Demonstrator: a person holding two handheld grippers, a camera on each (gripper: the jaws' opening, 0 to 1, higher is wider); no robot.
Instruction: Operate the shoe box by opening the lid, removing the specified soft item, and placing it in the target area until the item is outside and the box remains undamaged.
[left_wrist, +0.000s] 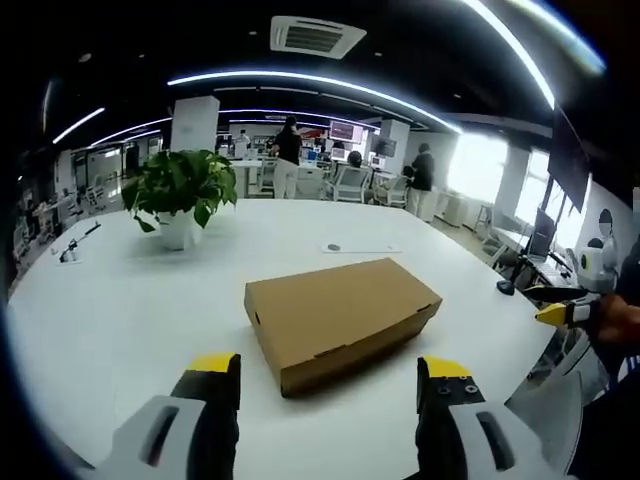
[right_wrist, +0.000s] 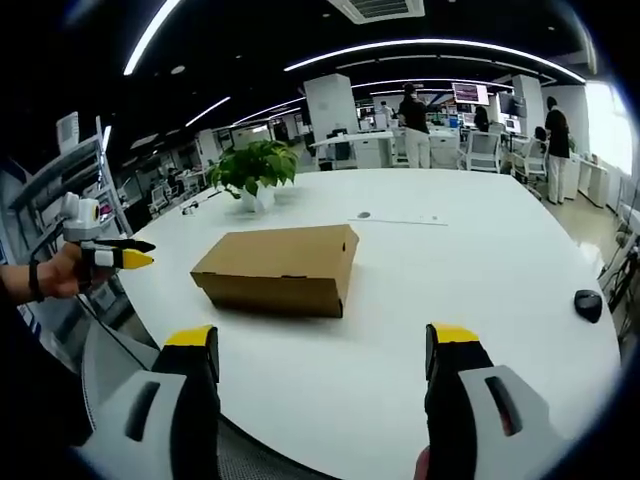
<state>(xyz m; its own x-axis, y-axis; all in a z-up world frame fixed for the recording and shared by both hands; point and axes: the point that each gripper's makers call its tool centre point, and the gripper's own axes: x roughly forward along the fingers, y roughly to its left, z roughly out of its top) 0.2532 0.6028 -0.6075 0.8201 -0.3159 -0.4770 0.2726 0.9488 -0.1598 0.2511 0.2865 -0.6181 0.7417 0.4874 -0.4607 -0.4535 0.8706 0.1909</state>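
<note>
Landmark: the shoe box (left_wrist: 340, 320). Going left to right from it in the left gripper view.

Far left of the box: a dark pen-like item (left_wrist: 76, 245) near the bench (left_wrist: 120, 330) edge. Left and beyond the box: potted plant (left_wrist: 180, 195). Just beyond the box: a flat white sheet (left_wrist: 360, 247). Box itself sits closed, lid down, mid-bench, corner pointing at you. Soft item is not visible, presumably inside.

Your left gripper (left_wrist: 330, 385) is short of the box, jaws wide apart, holding nothing. Right of the box, your right gripper (left_wrist: 560, 313) pokes in at the bench edge. In the right gripper view, right gripper (right_wrist: 325, 365) is also short of the box, jaws spread wide and empty. A dark mouse (right_wrist: 588, 304) lies well to the right of the box there.

Step in hand, as I read it: approach, lid not yet opened. Next move calls for one gripper to steady the base while the other catches the lid's front edge and lifts it. Go light: cardboard creases easily.
</note>
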